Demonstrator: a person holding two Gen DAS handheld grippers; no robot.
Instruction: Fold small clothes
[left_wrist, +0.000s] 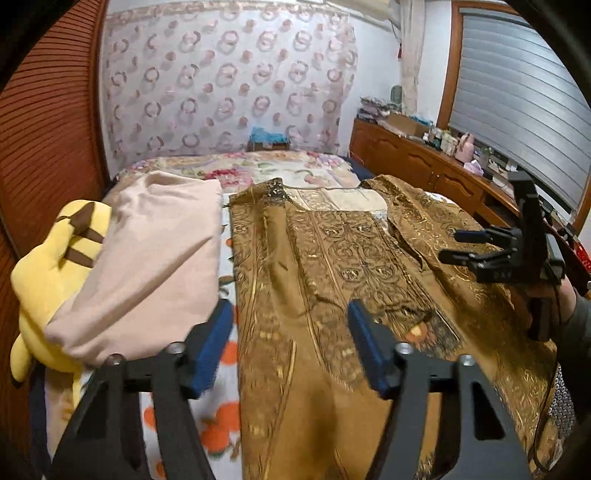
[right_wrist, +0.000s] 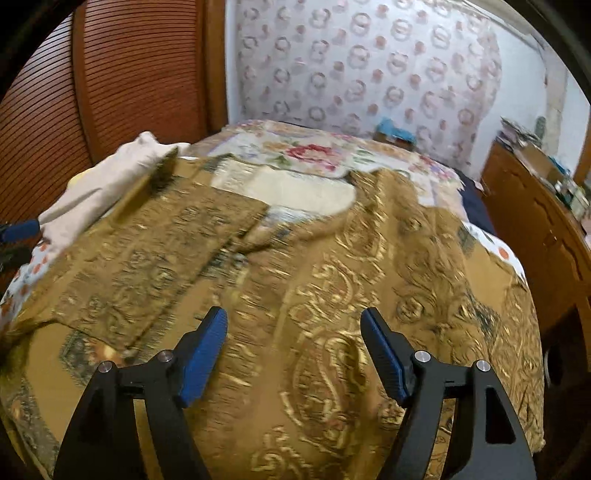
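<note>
Left wrist view: yellow plush (left_wrist: 55, 273), folded pink cloth (left_wrist: 155, 258), then gold brocade garment (left_wrist: 332, 266) spread flat on bed (left_wrist: 258, 170); left gripper (left_wrist: 291, 317) and right gripper (right_wrist: 293, 328) both hover above it, jaws apart, empty.

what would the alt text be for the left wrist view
A gold-patterned brown garment lies spread on a floral bed, with the open left gripper above its near edge. The right gripper, also open, sits over its right side; a folded pink cloth and a yellow plush toy lie left.
</note>
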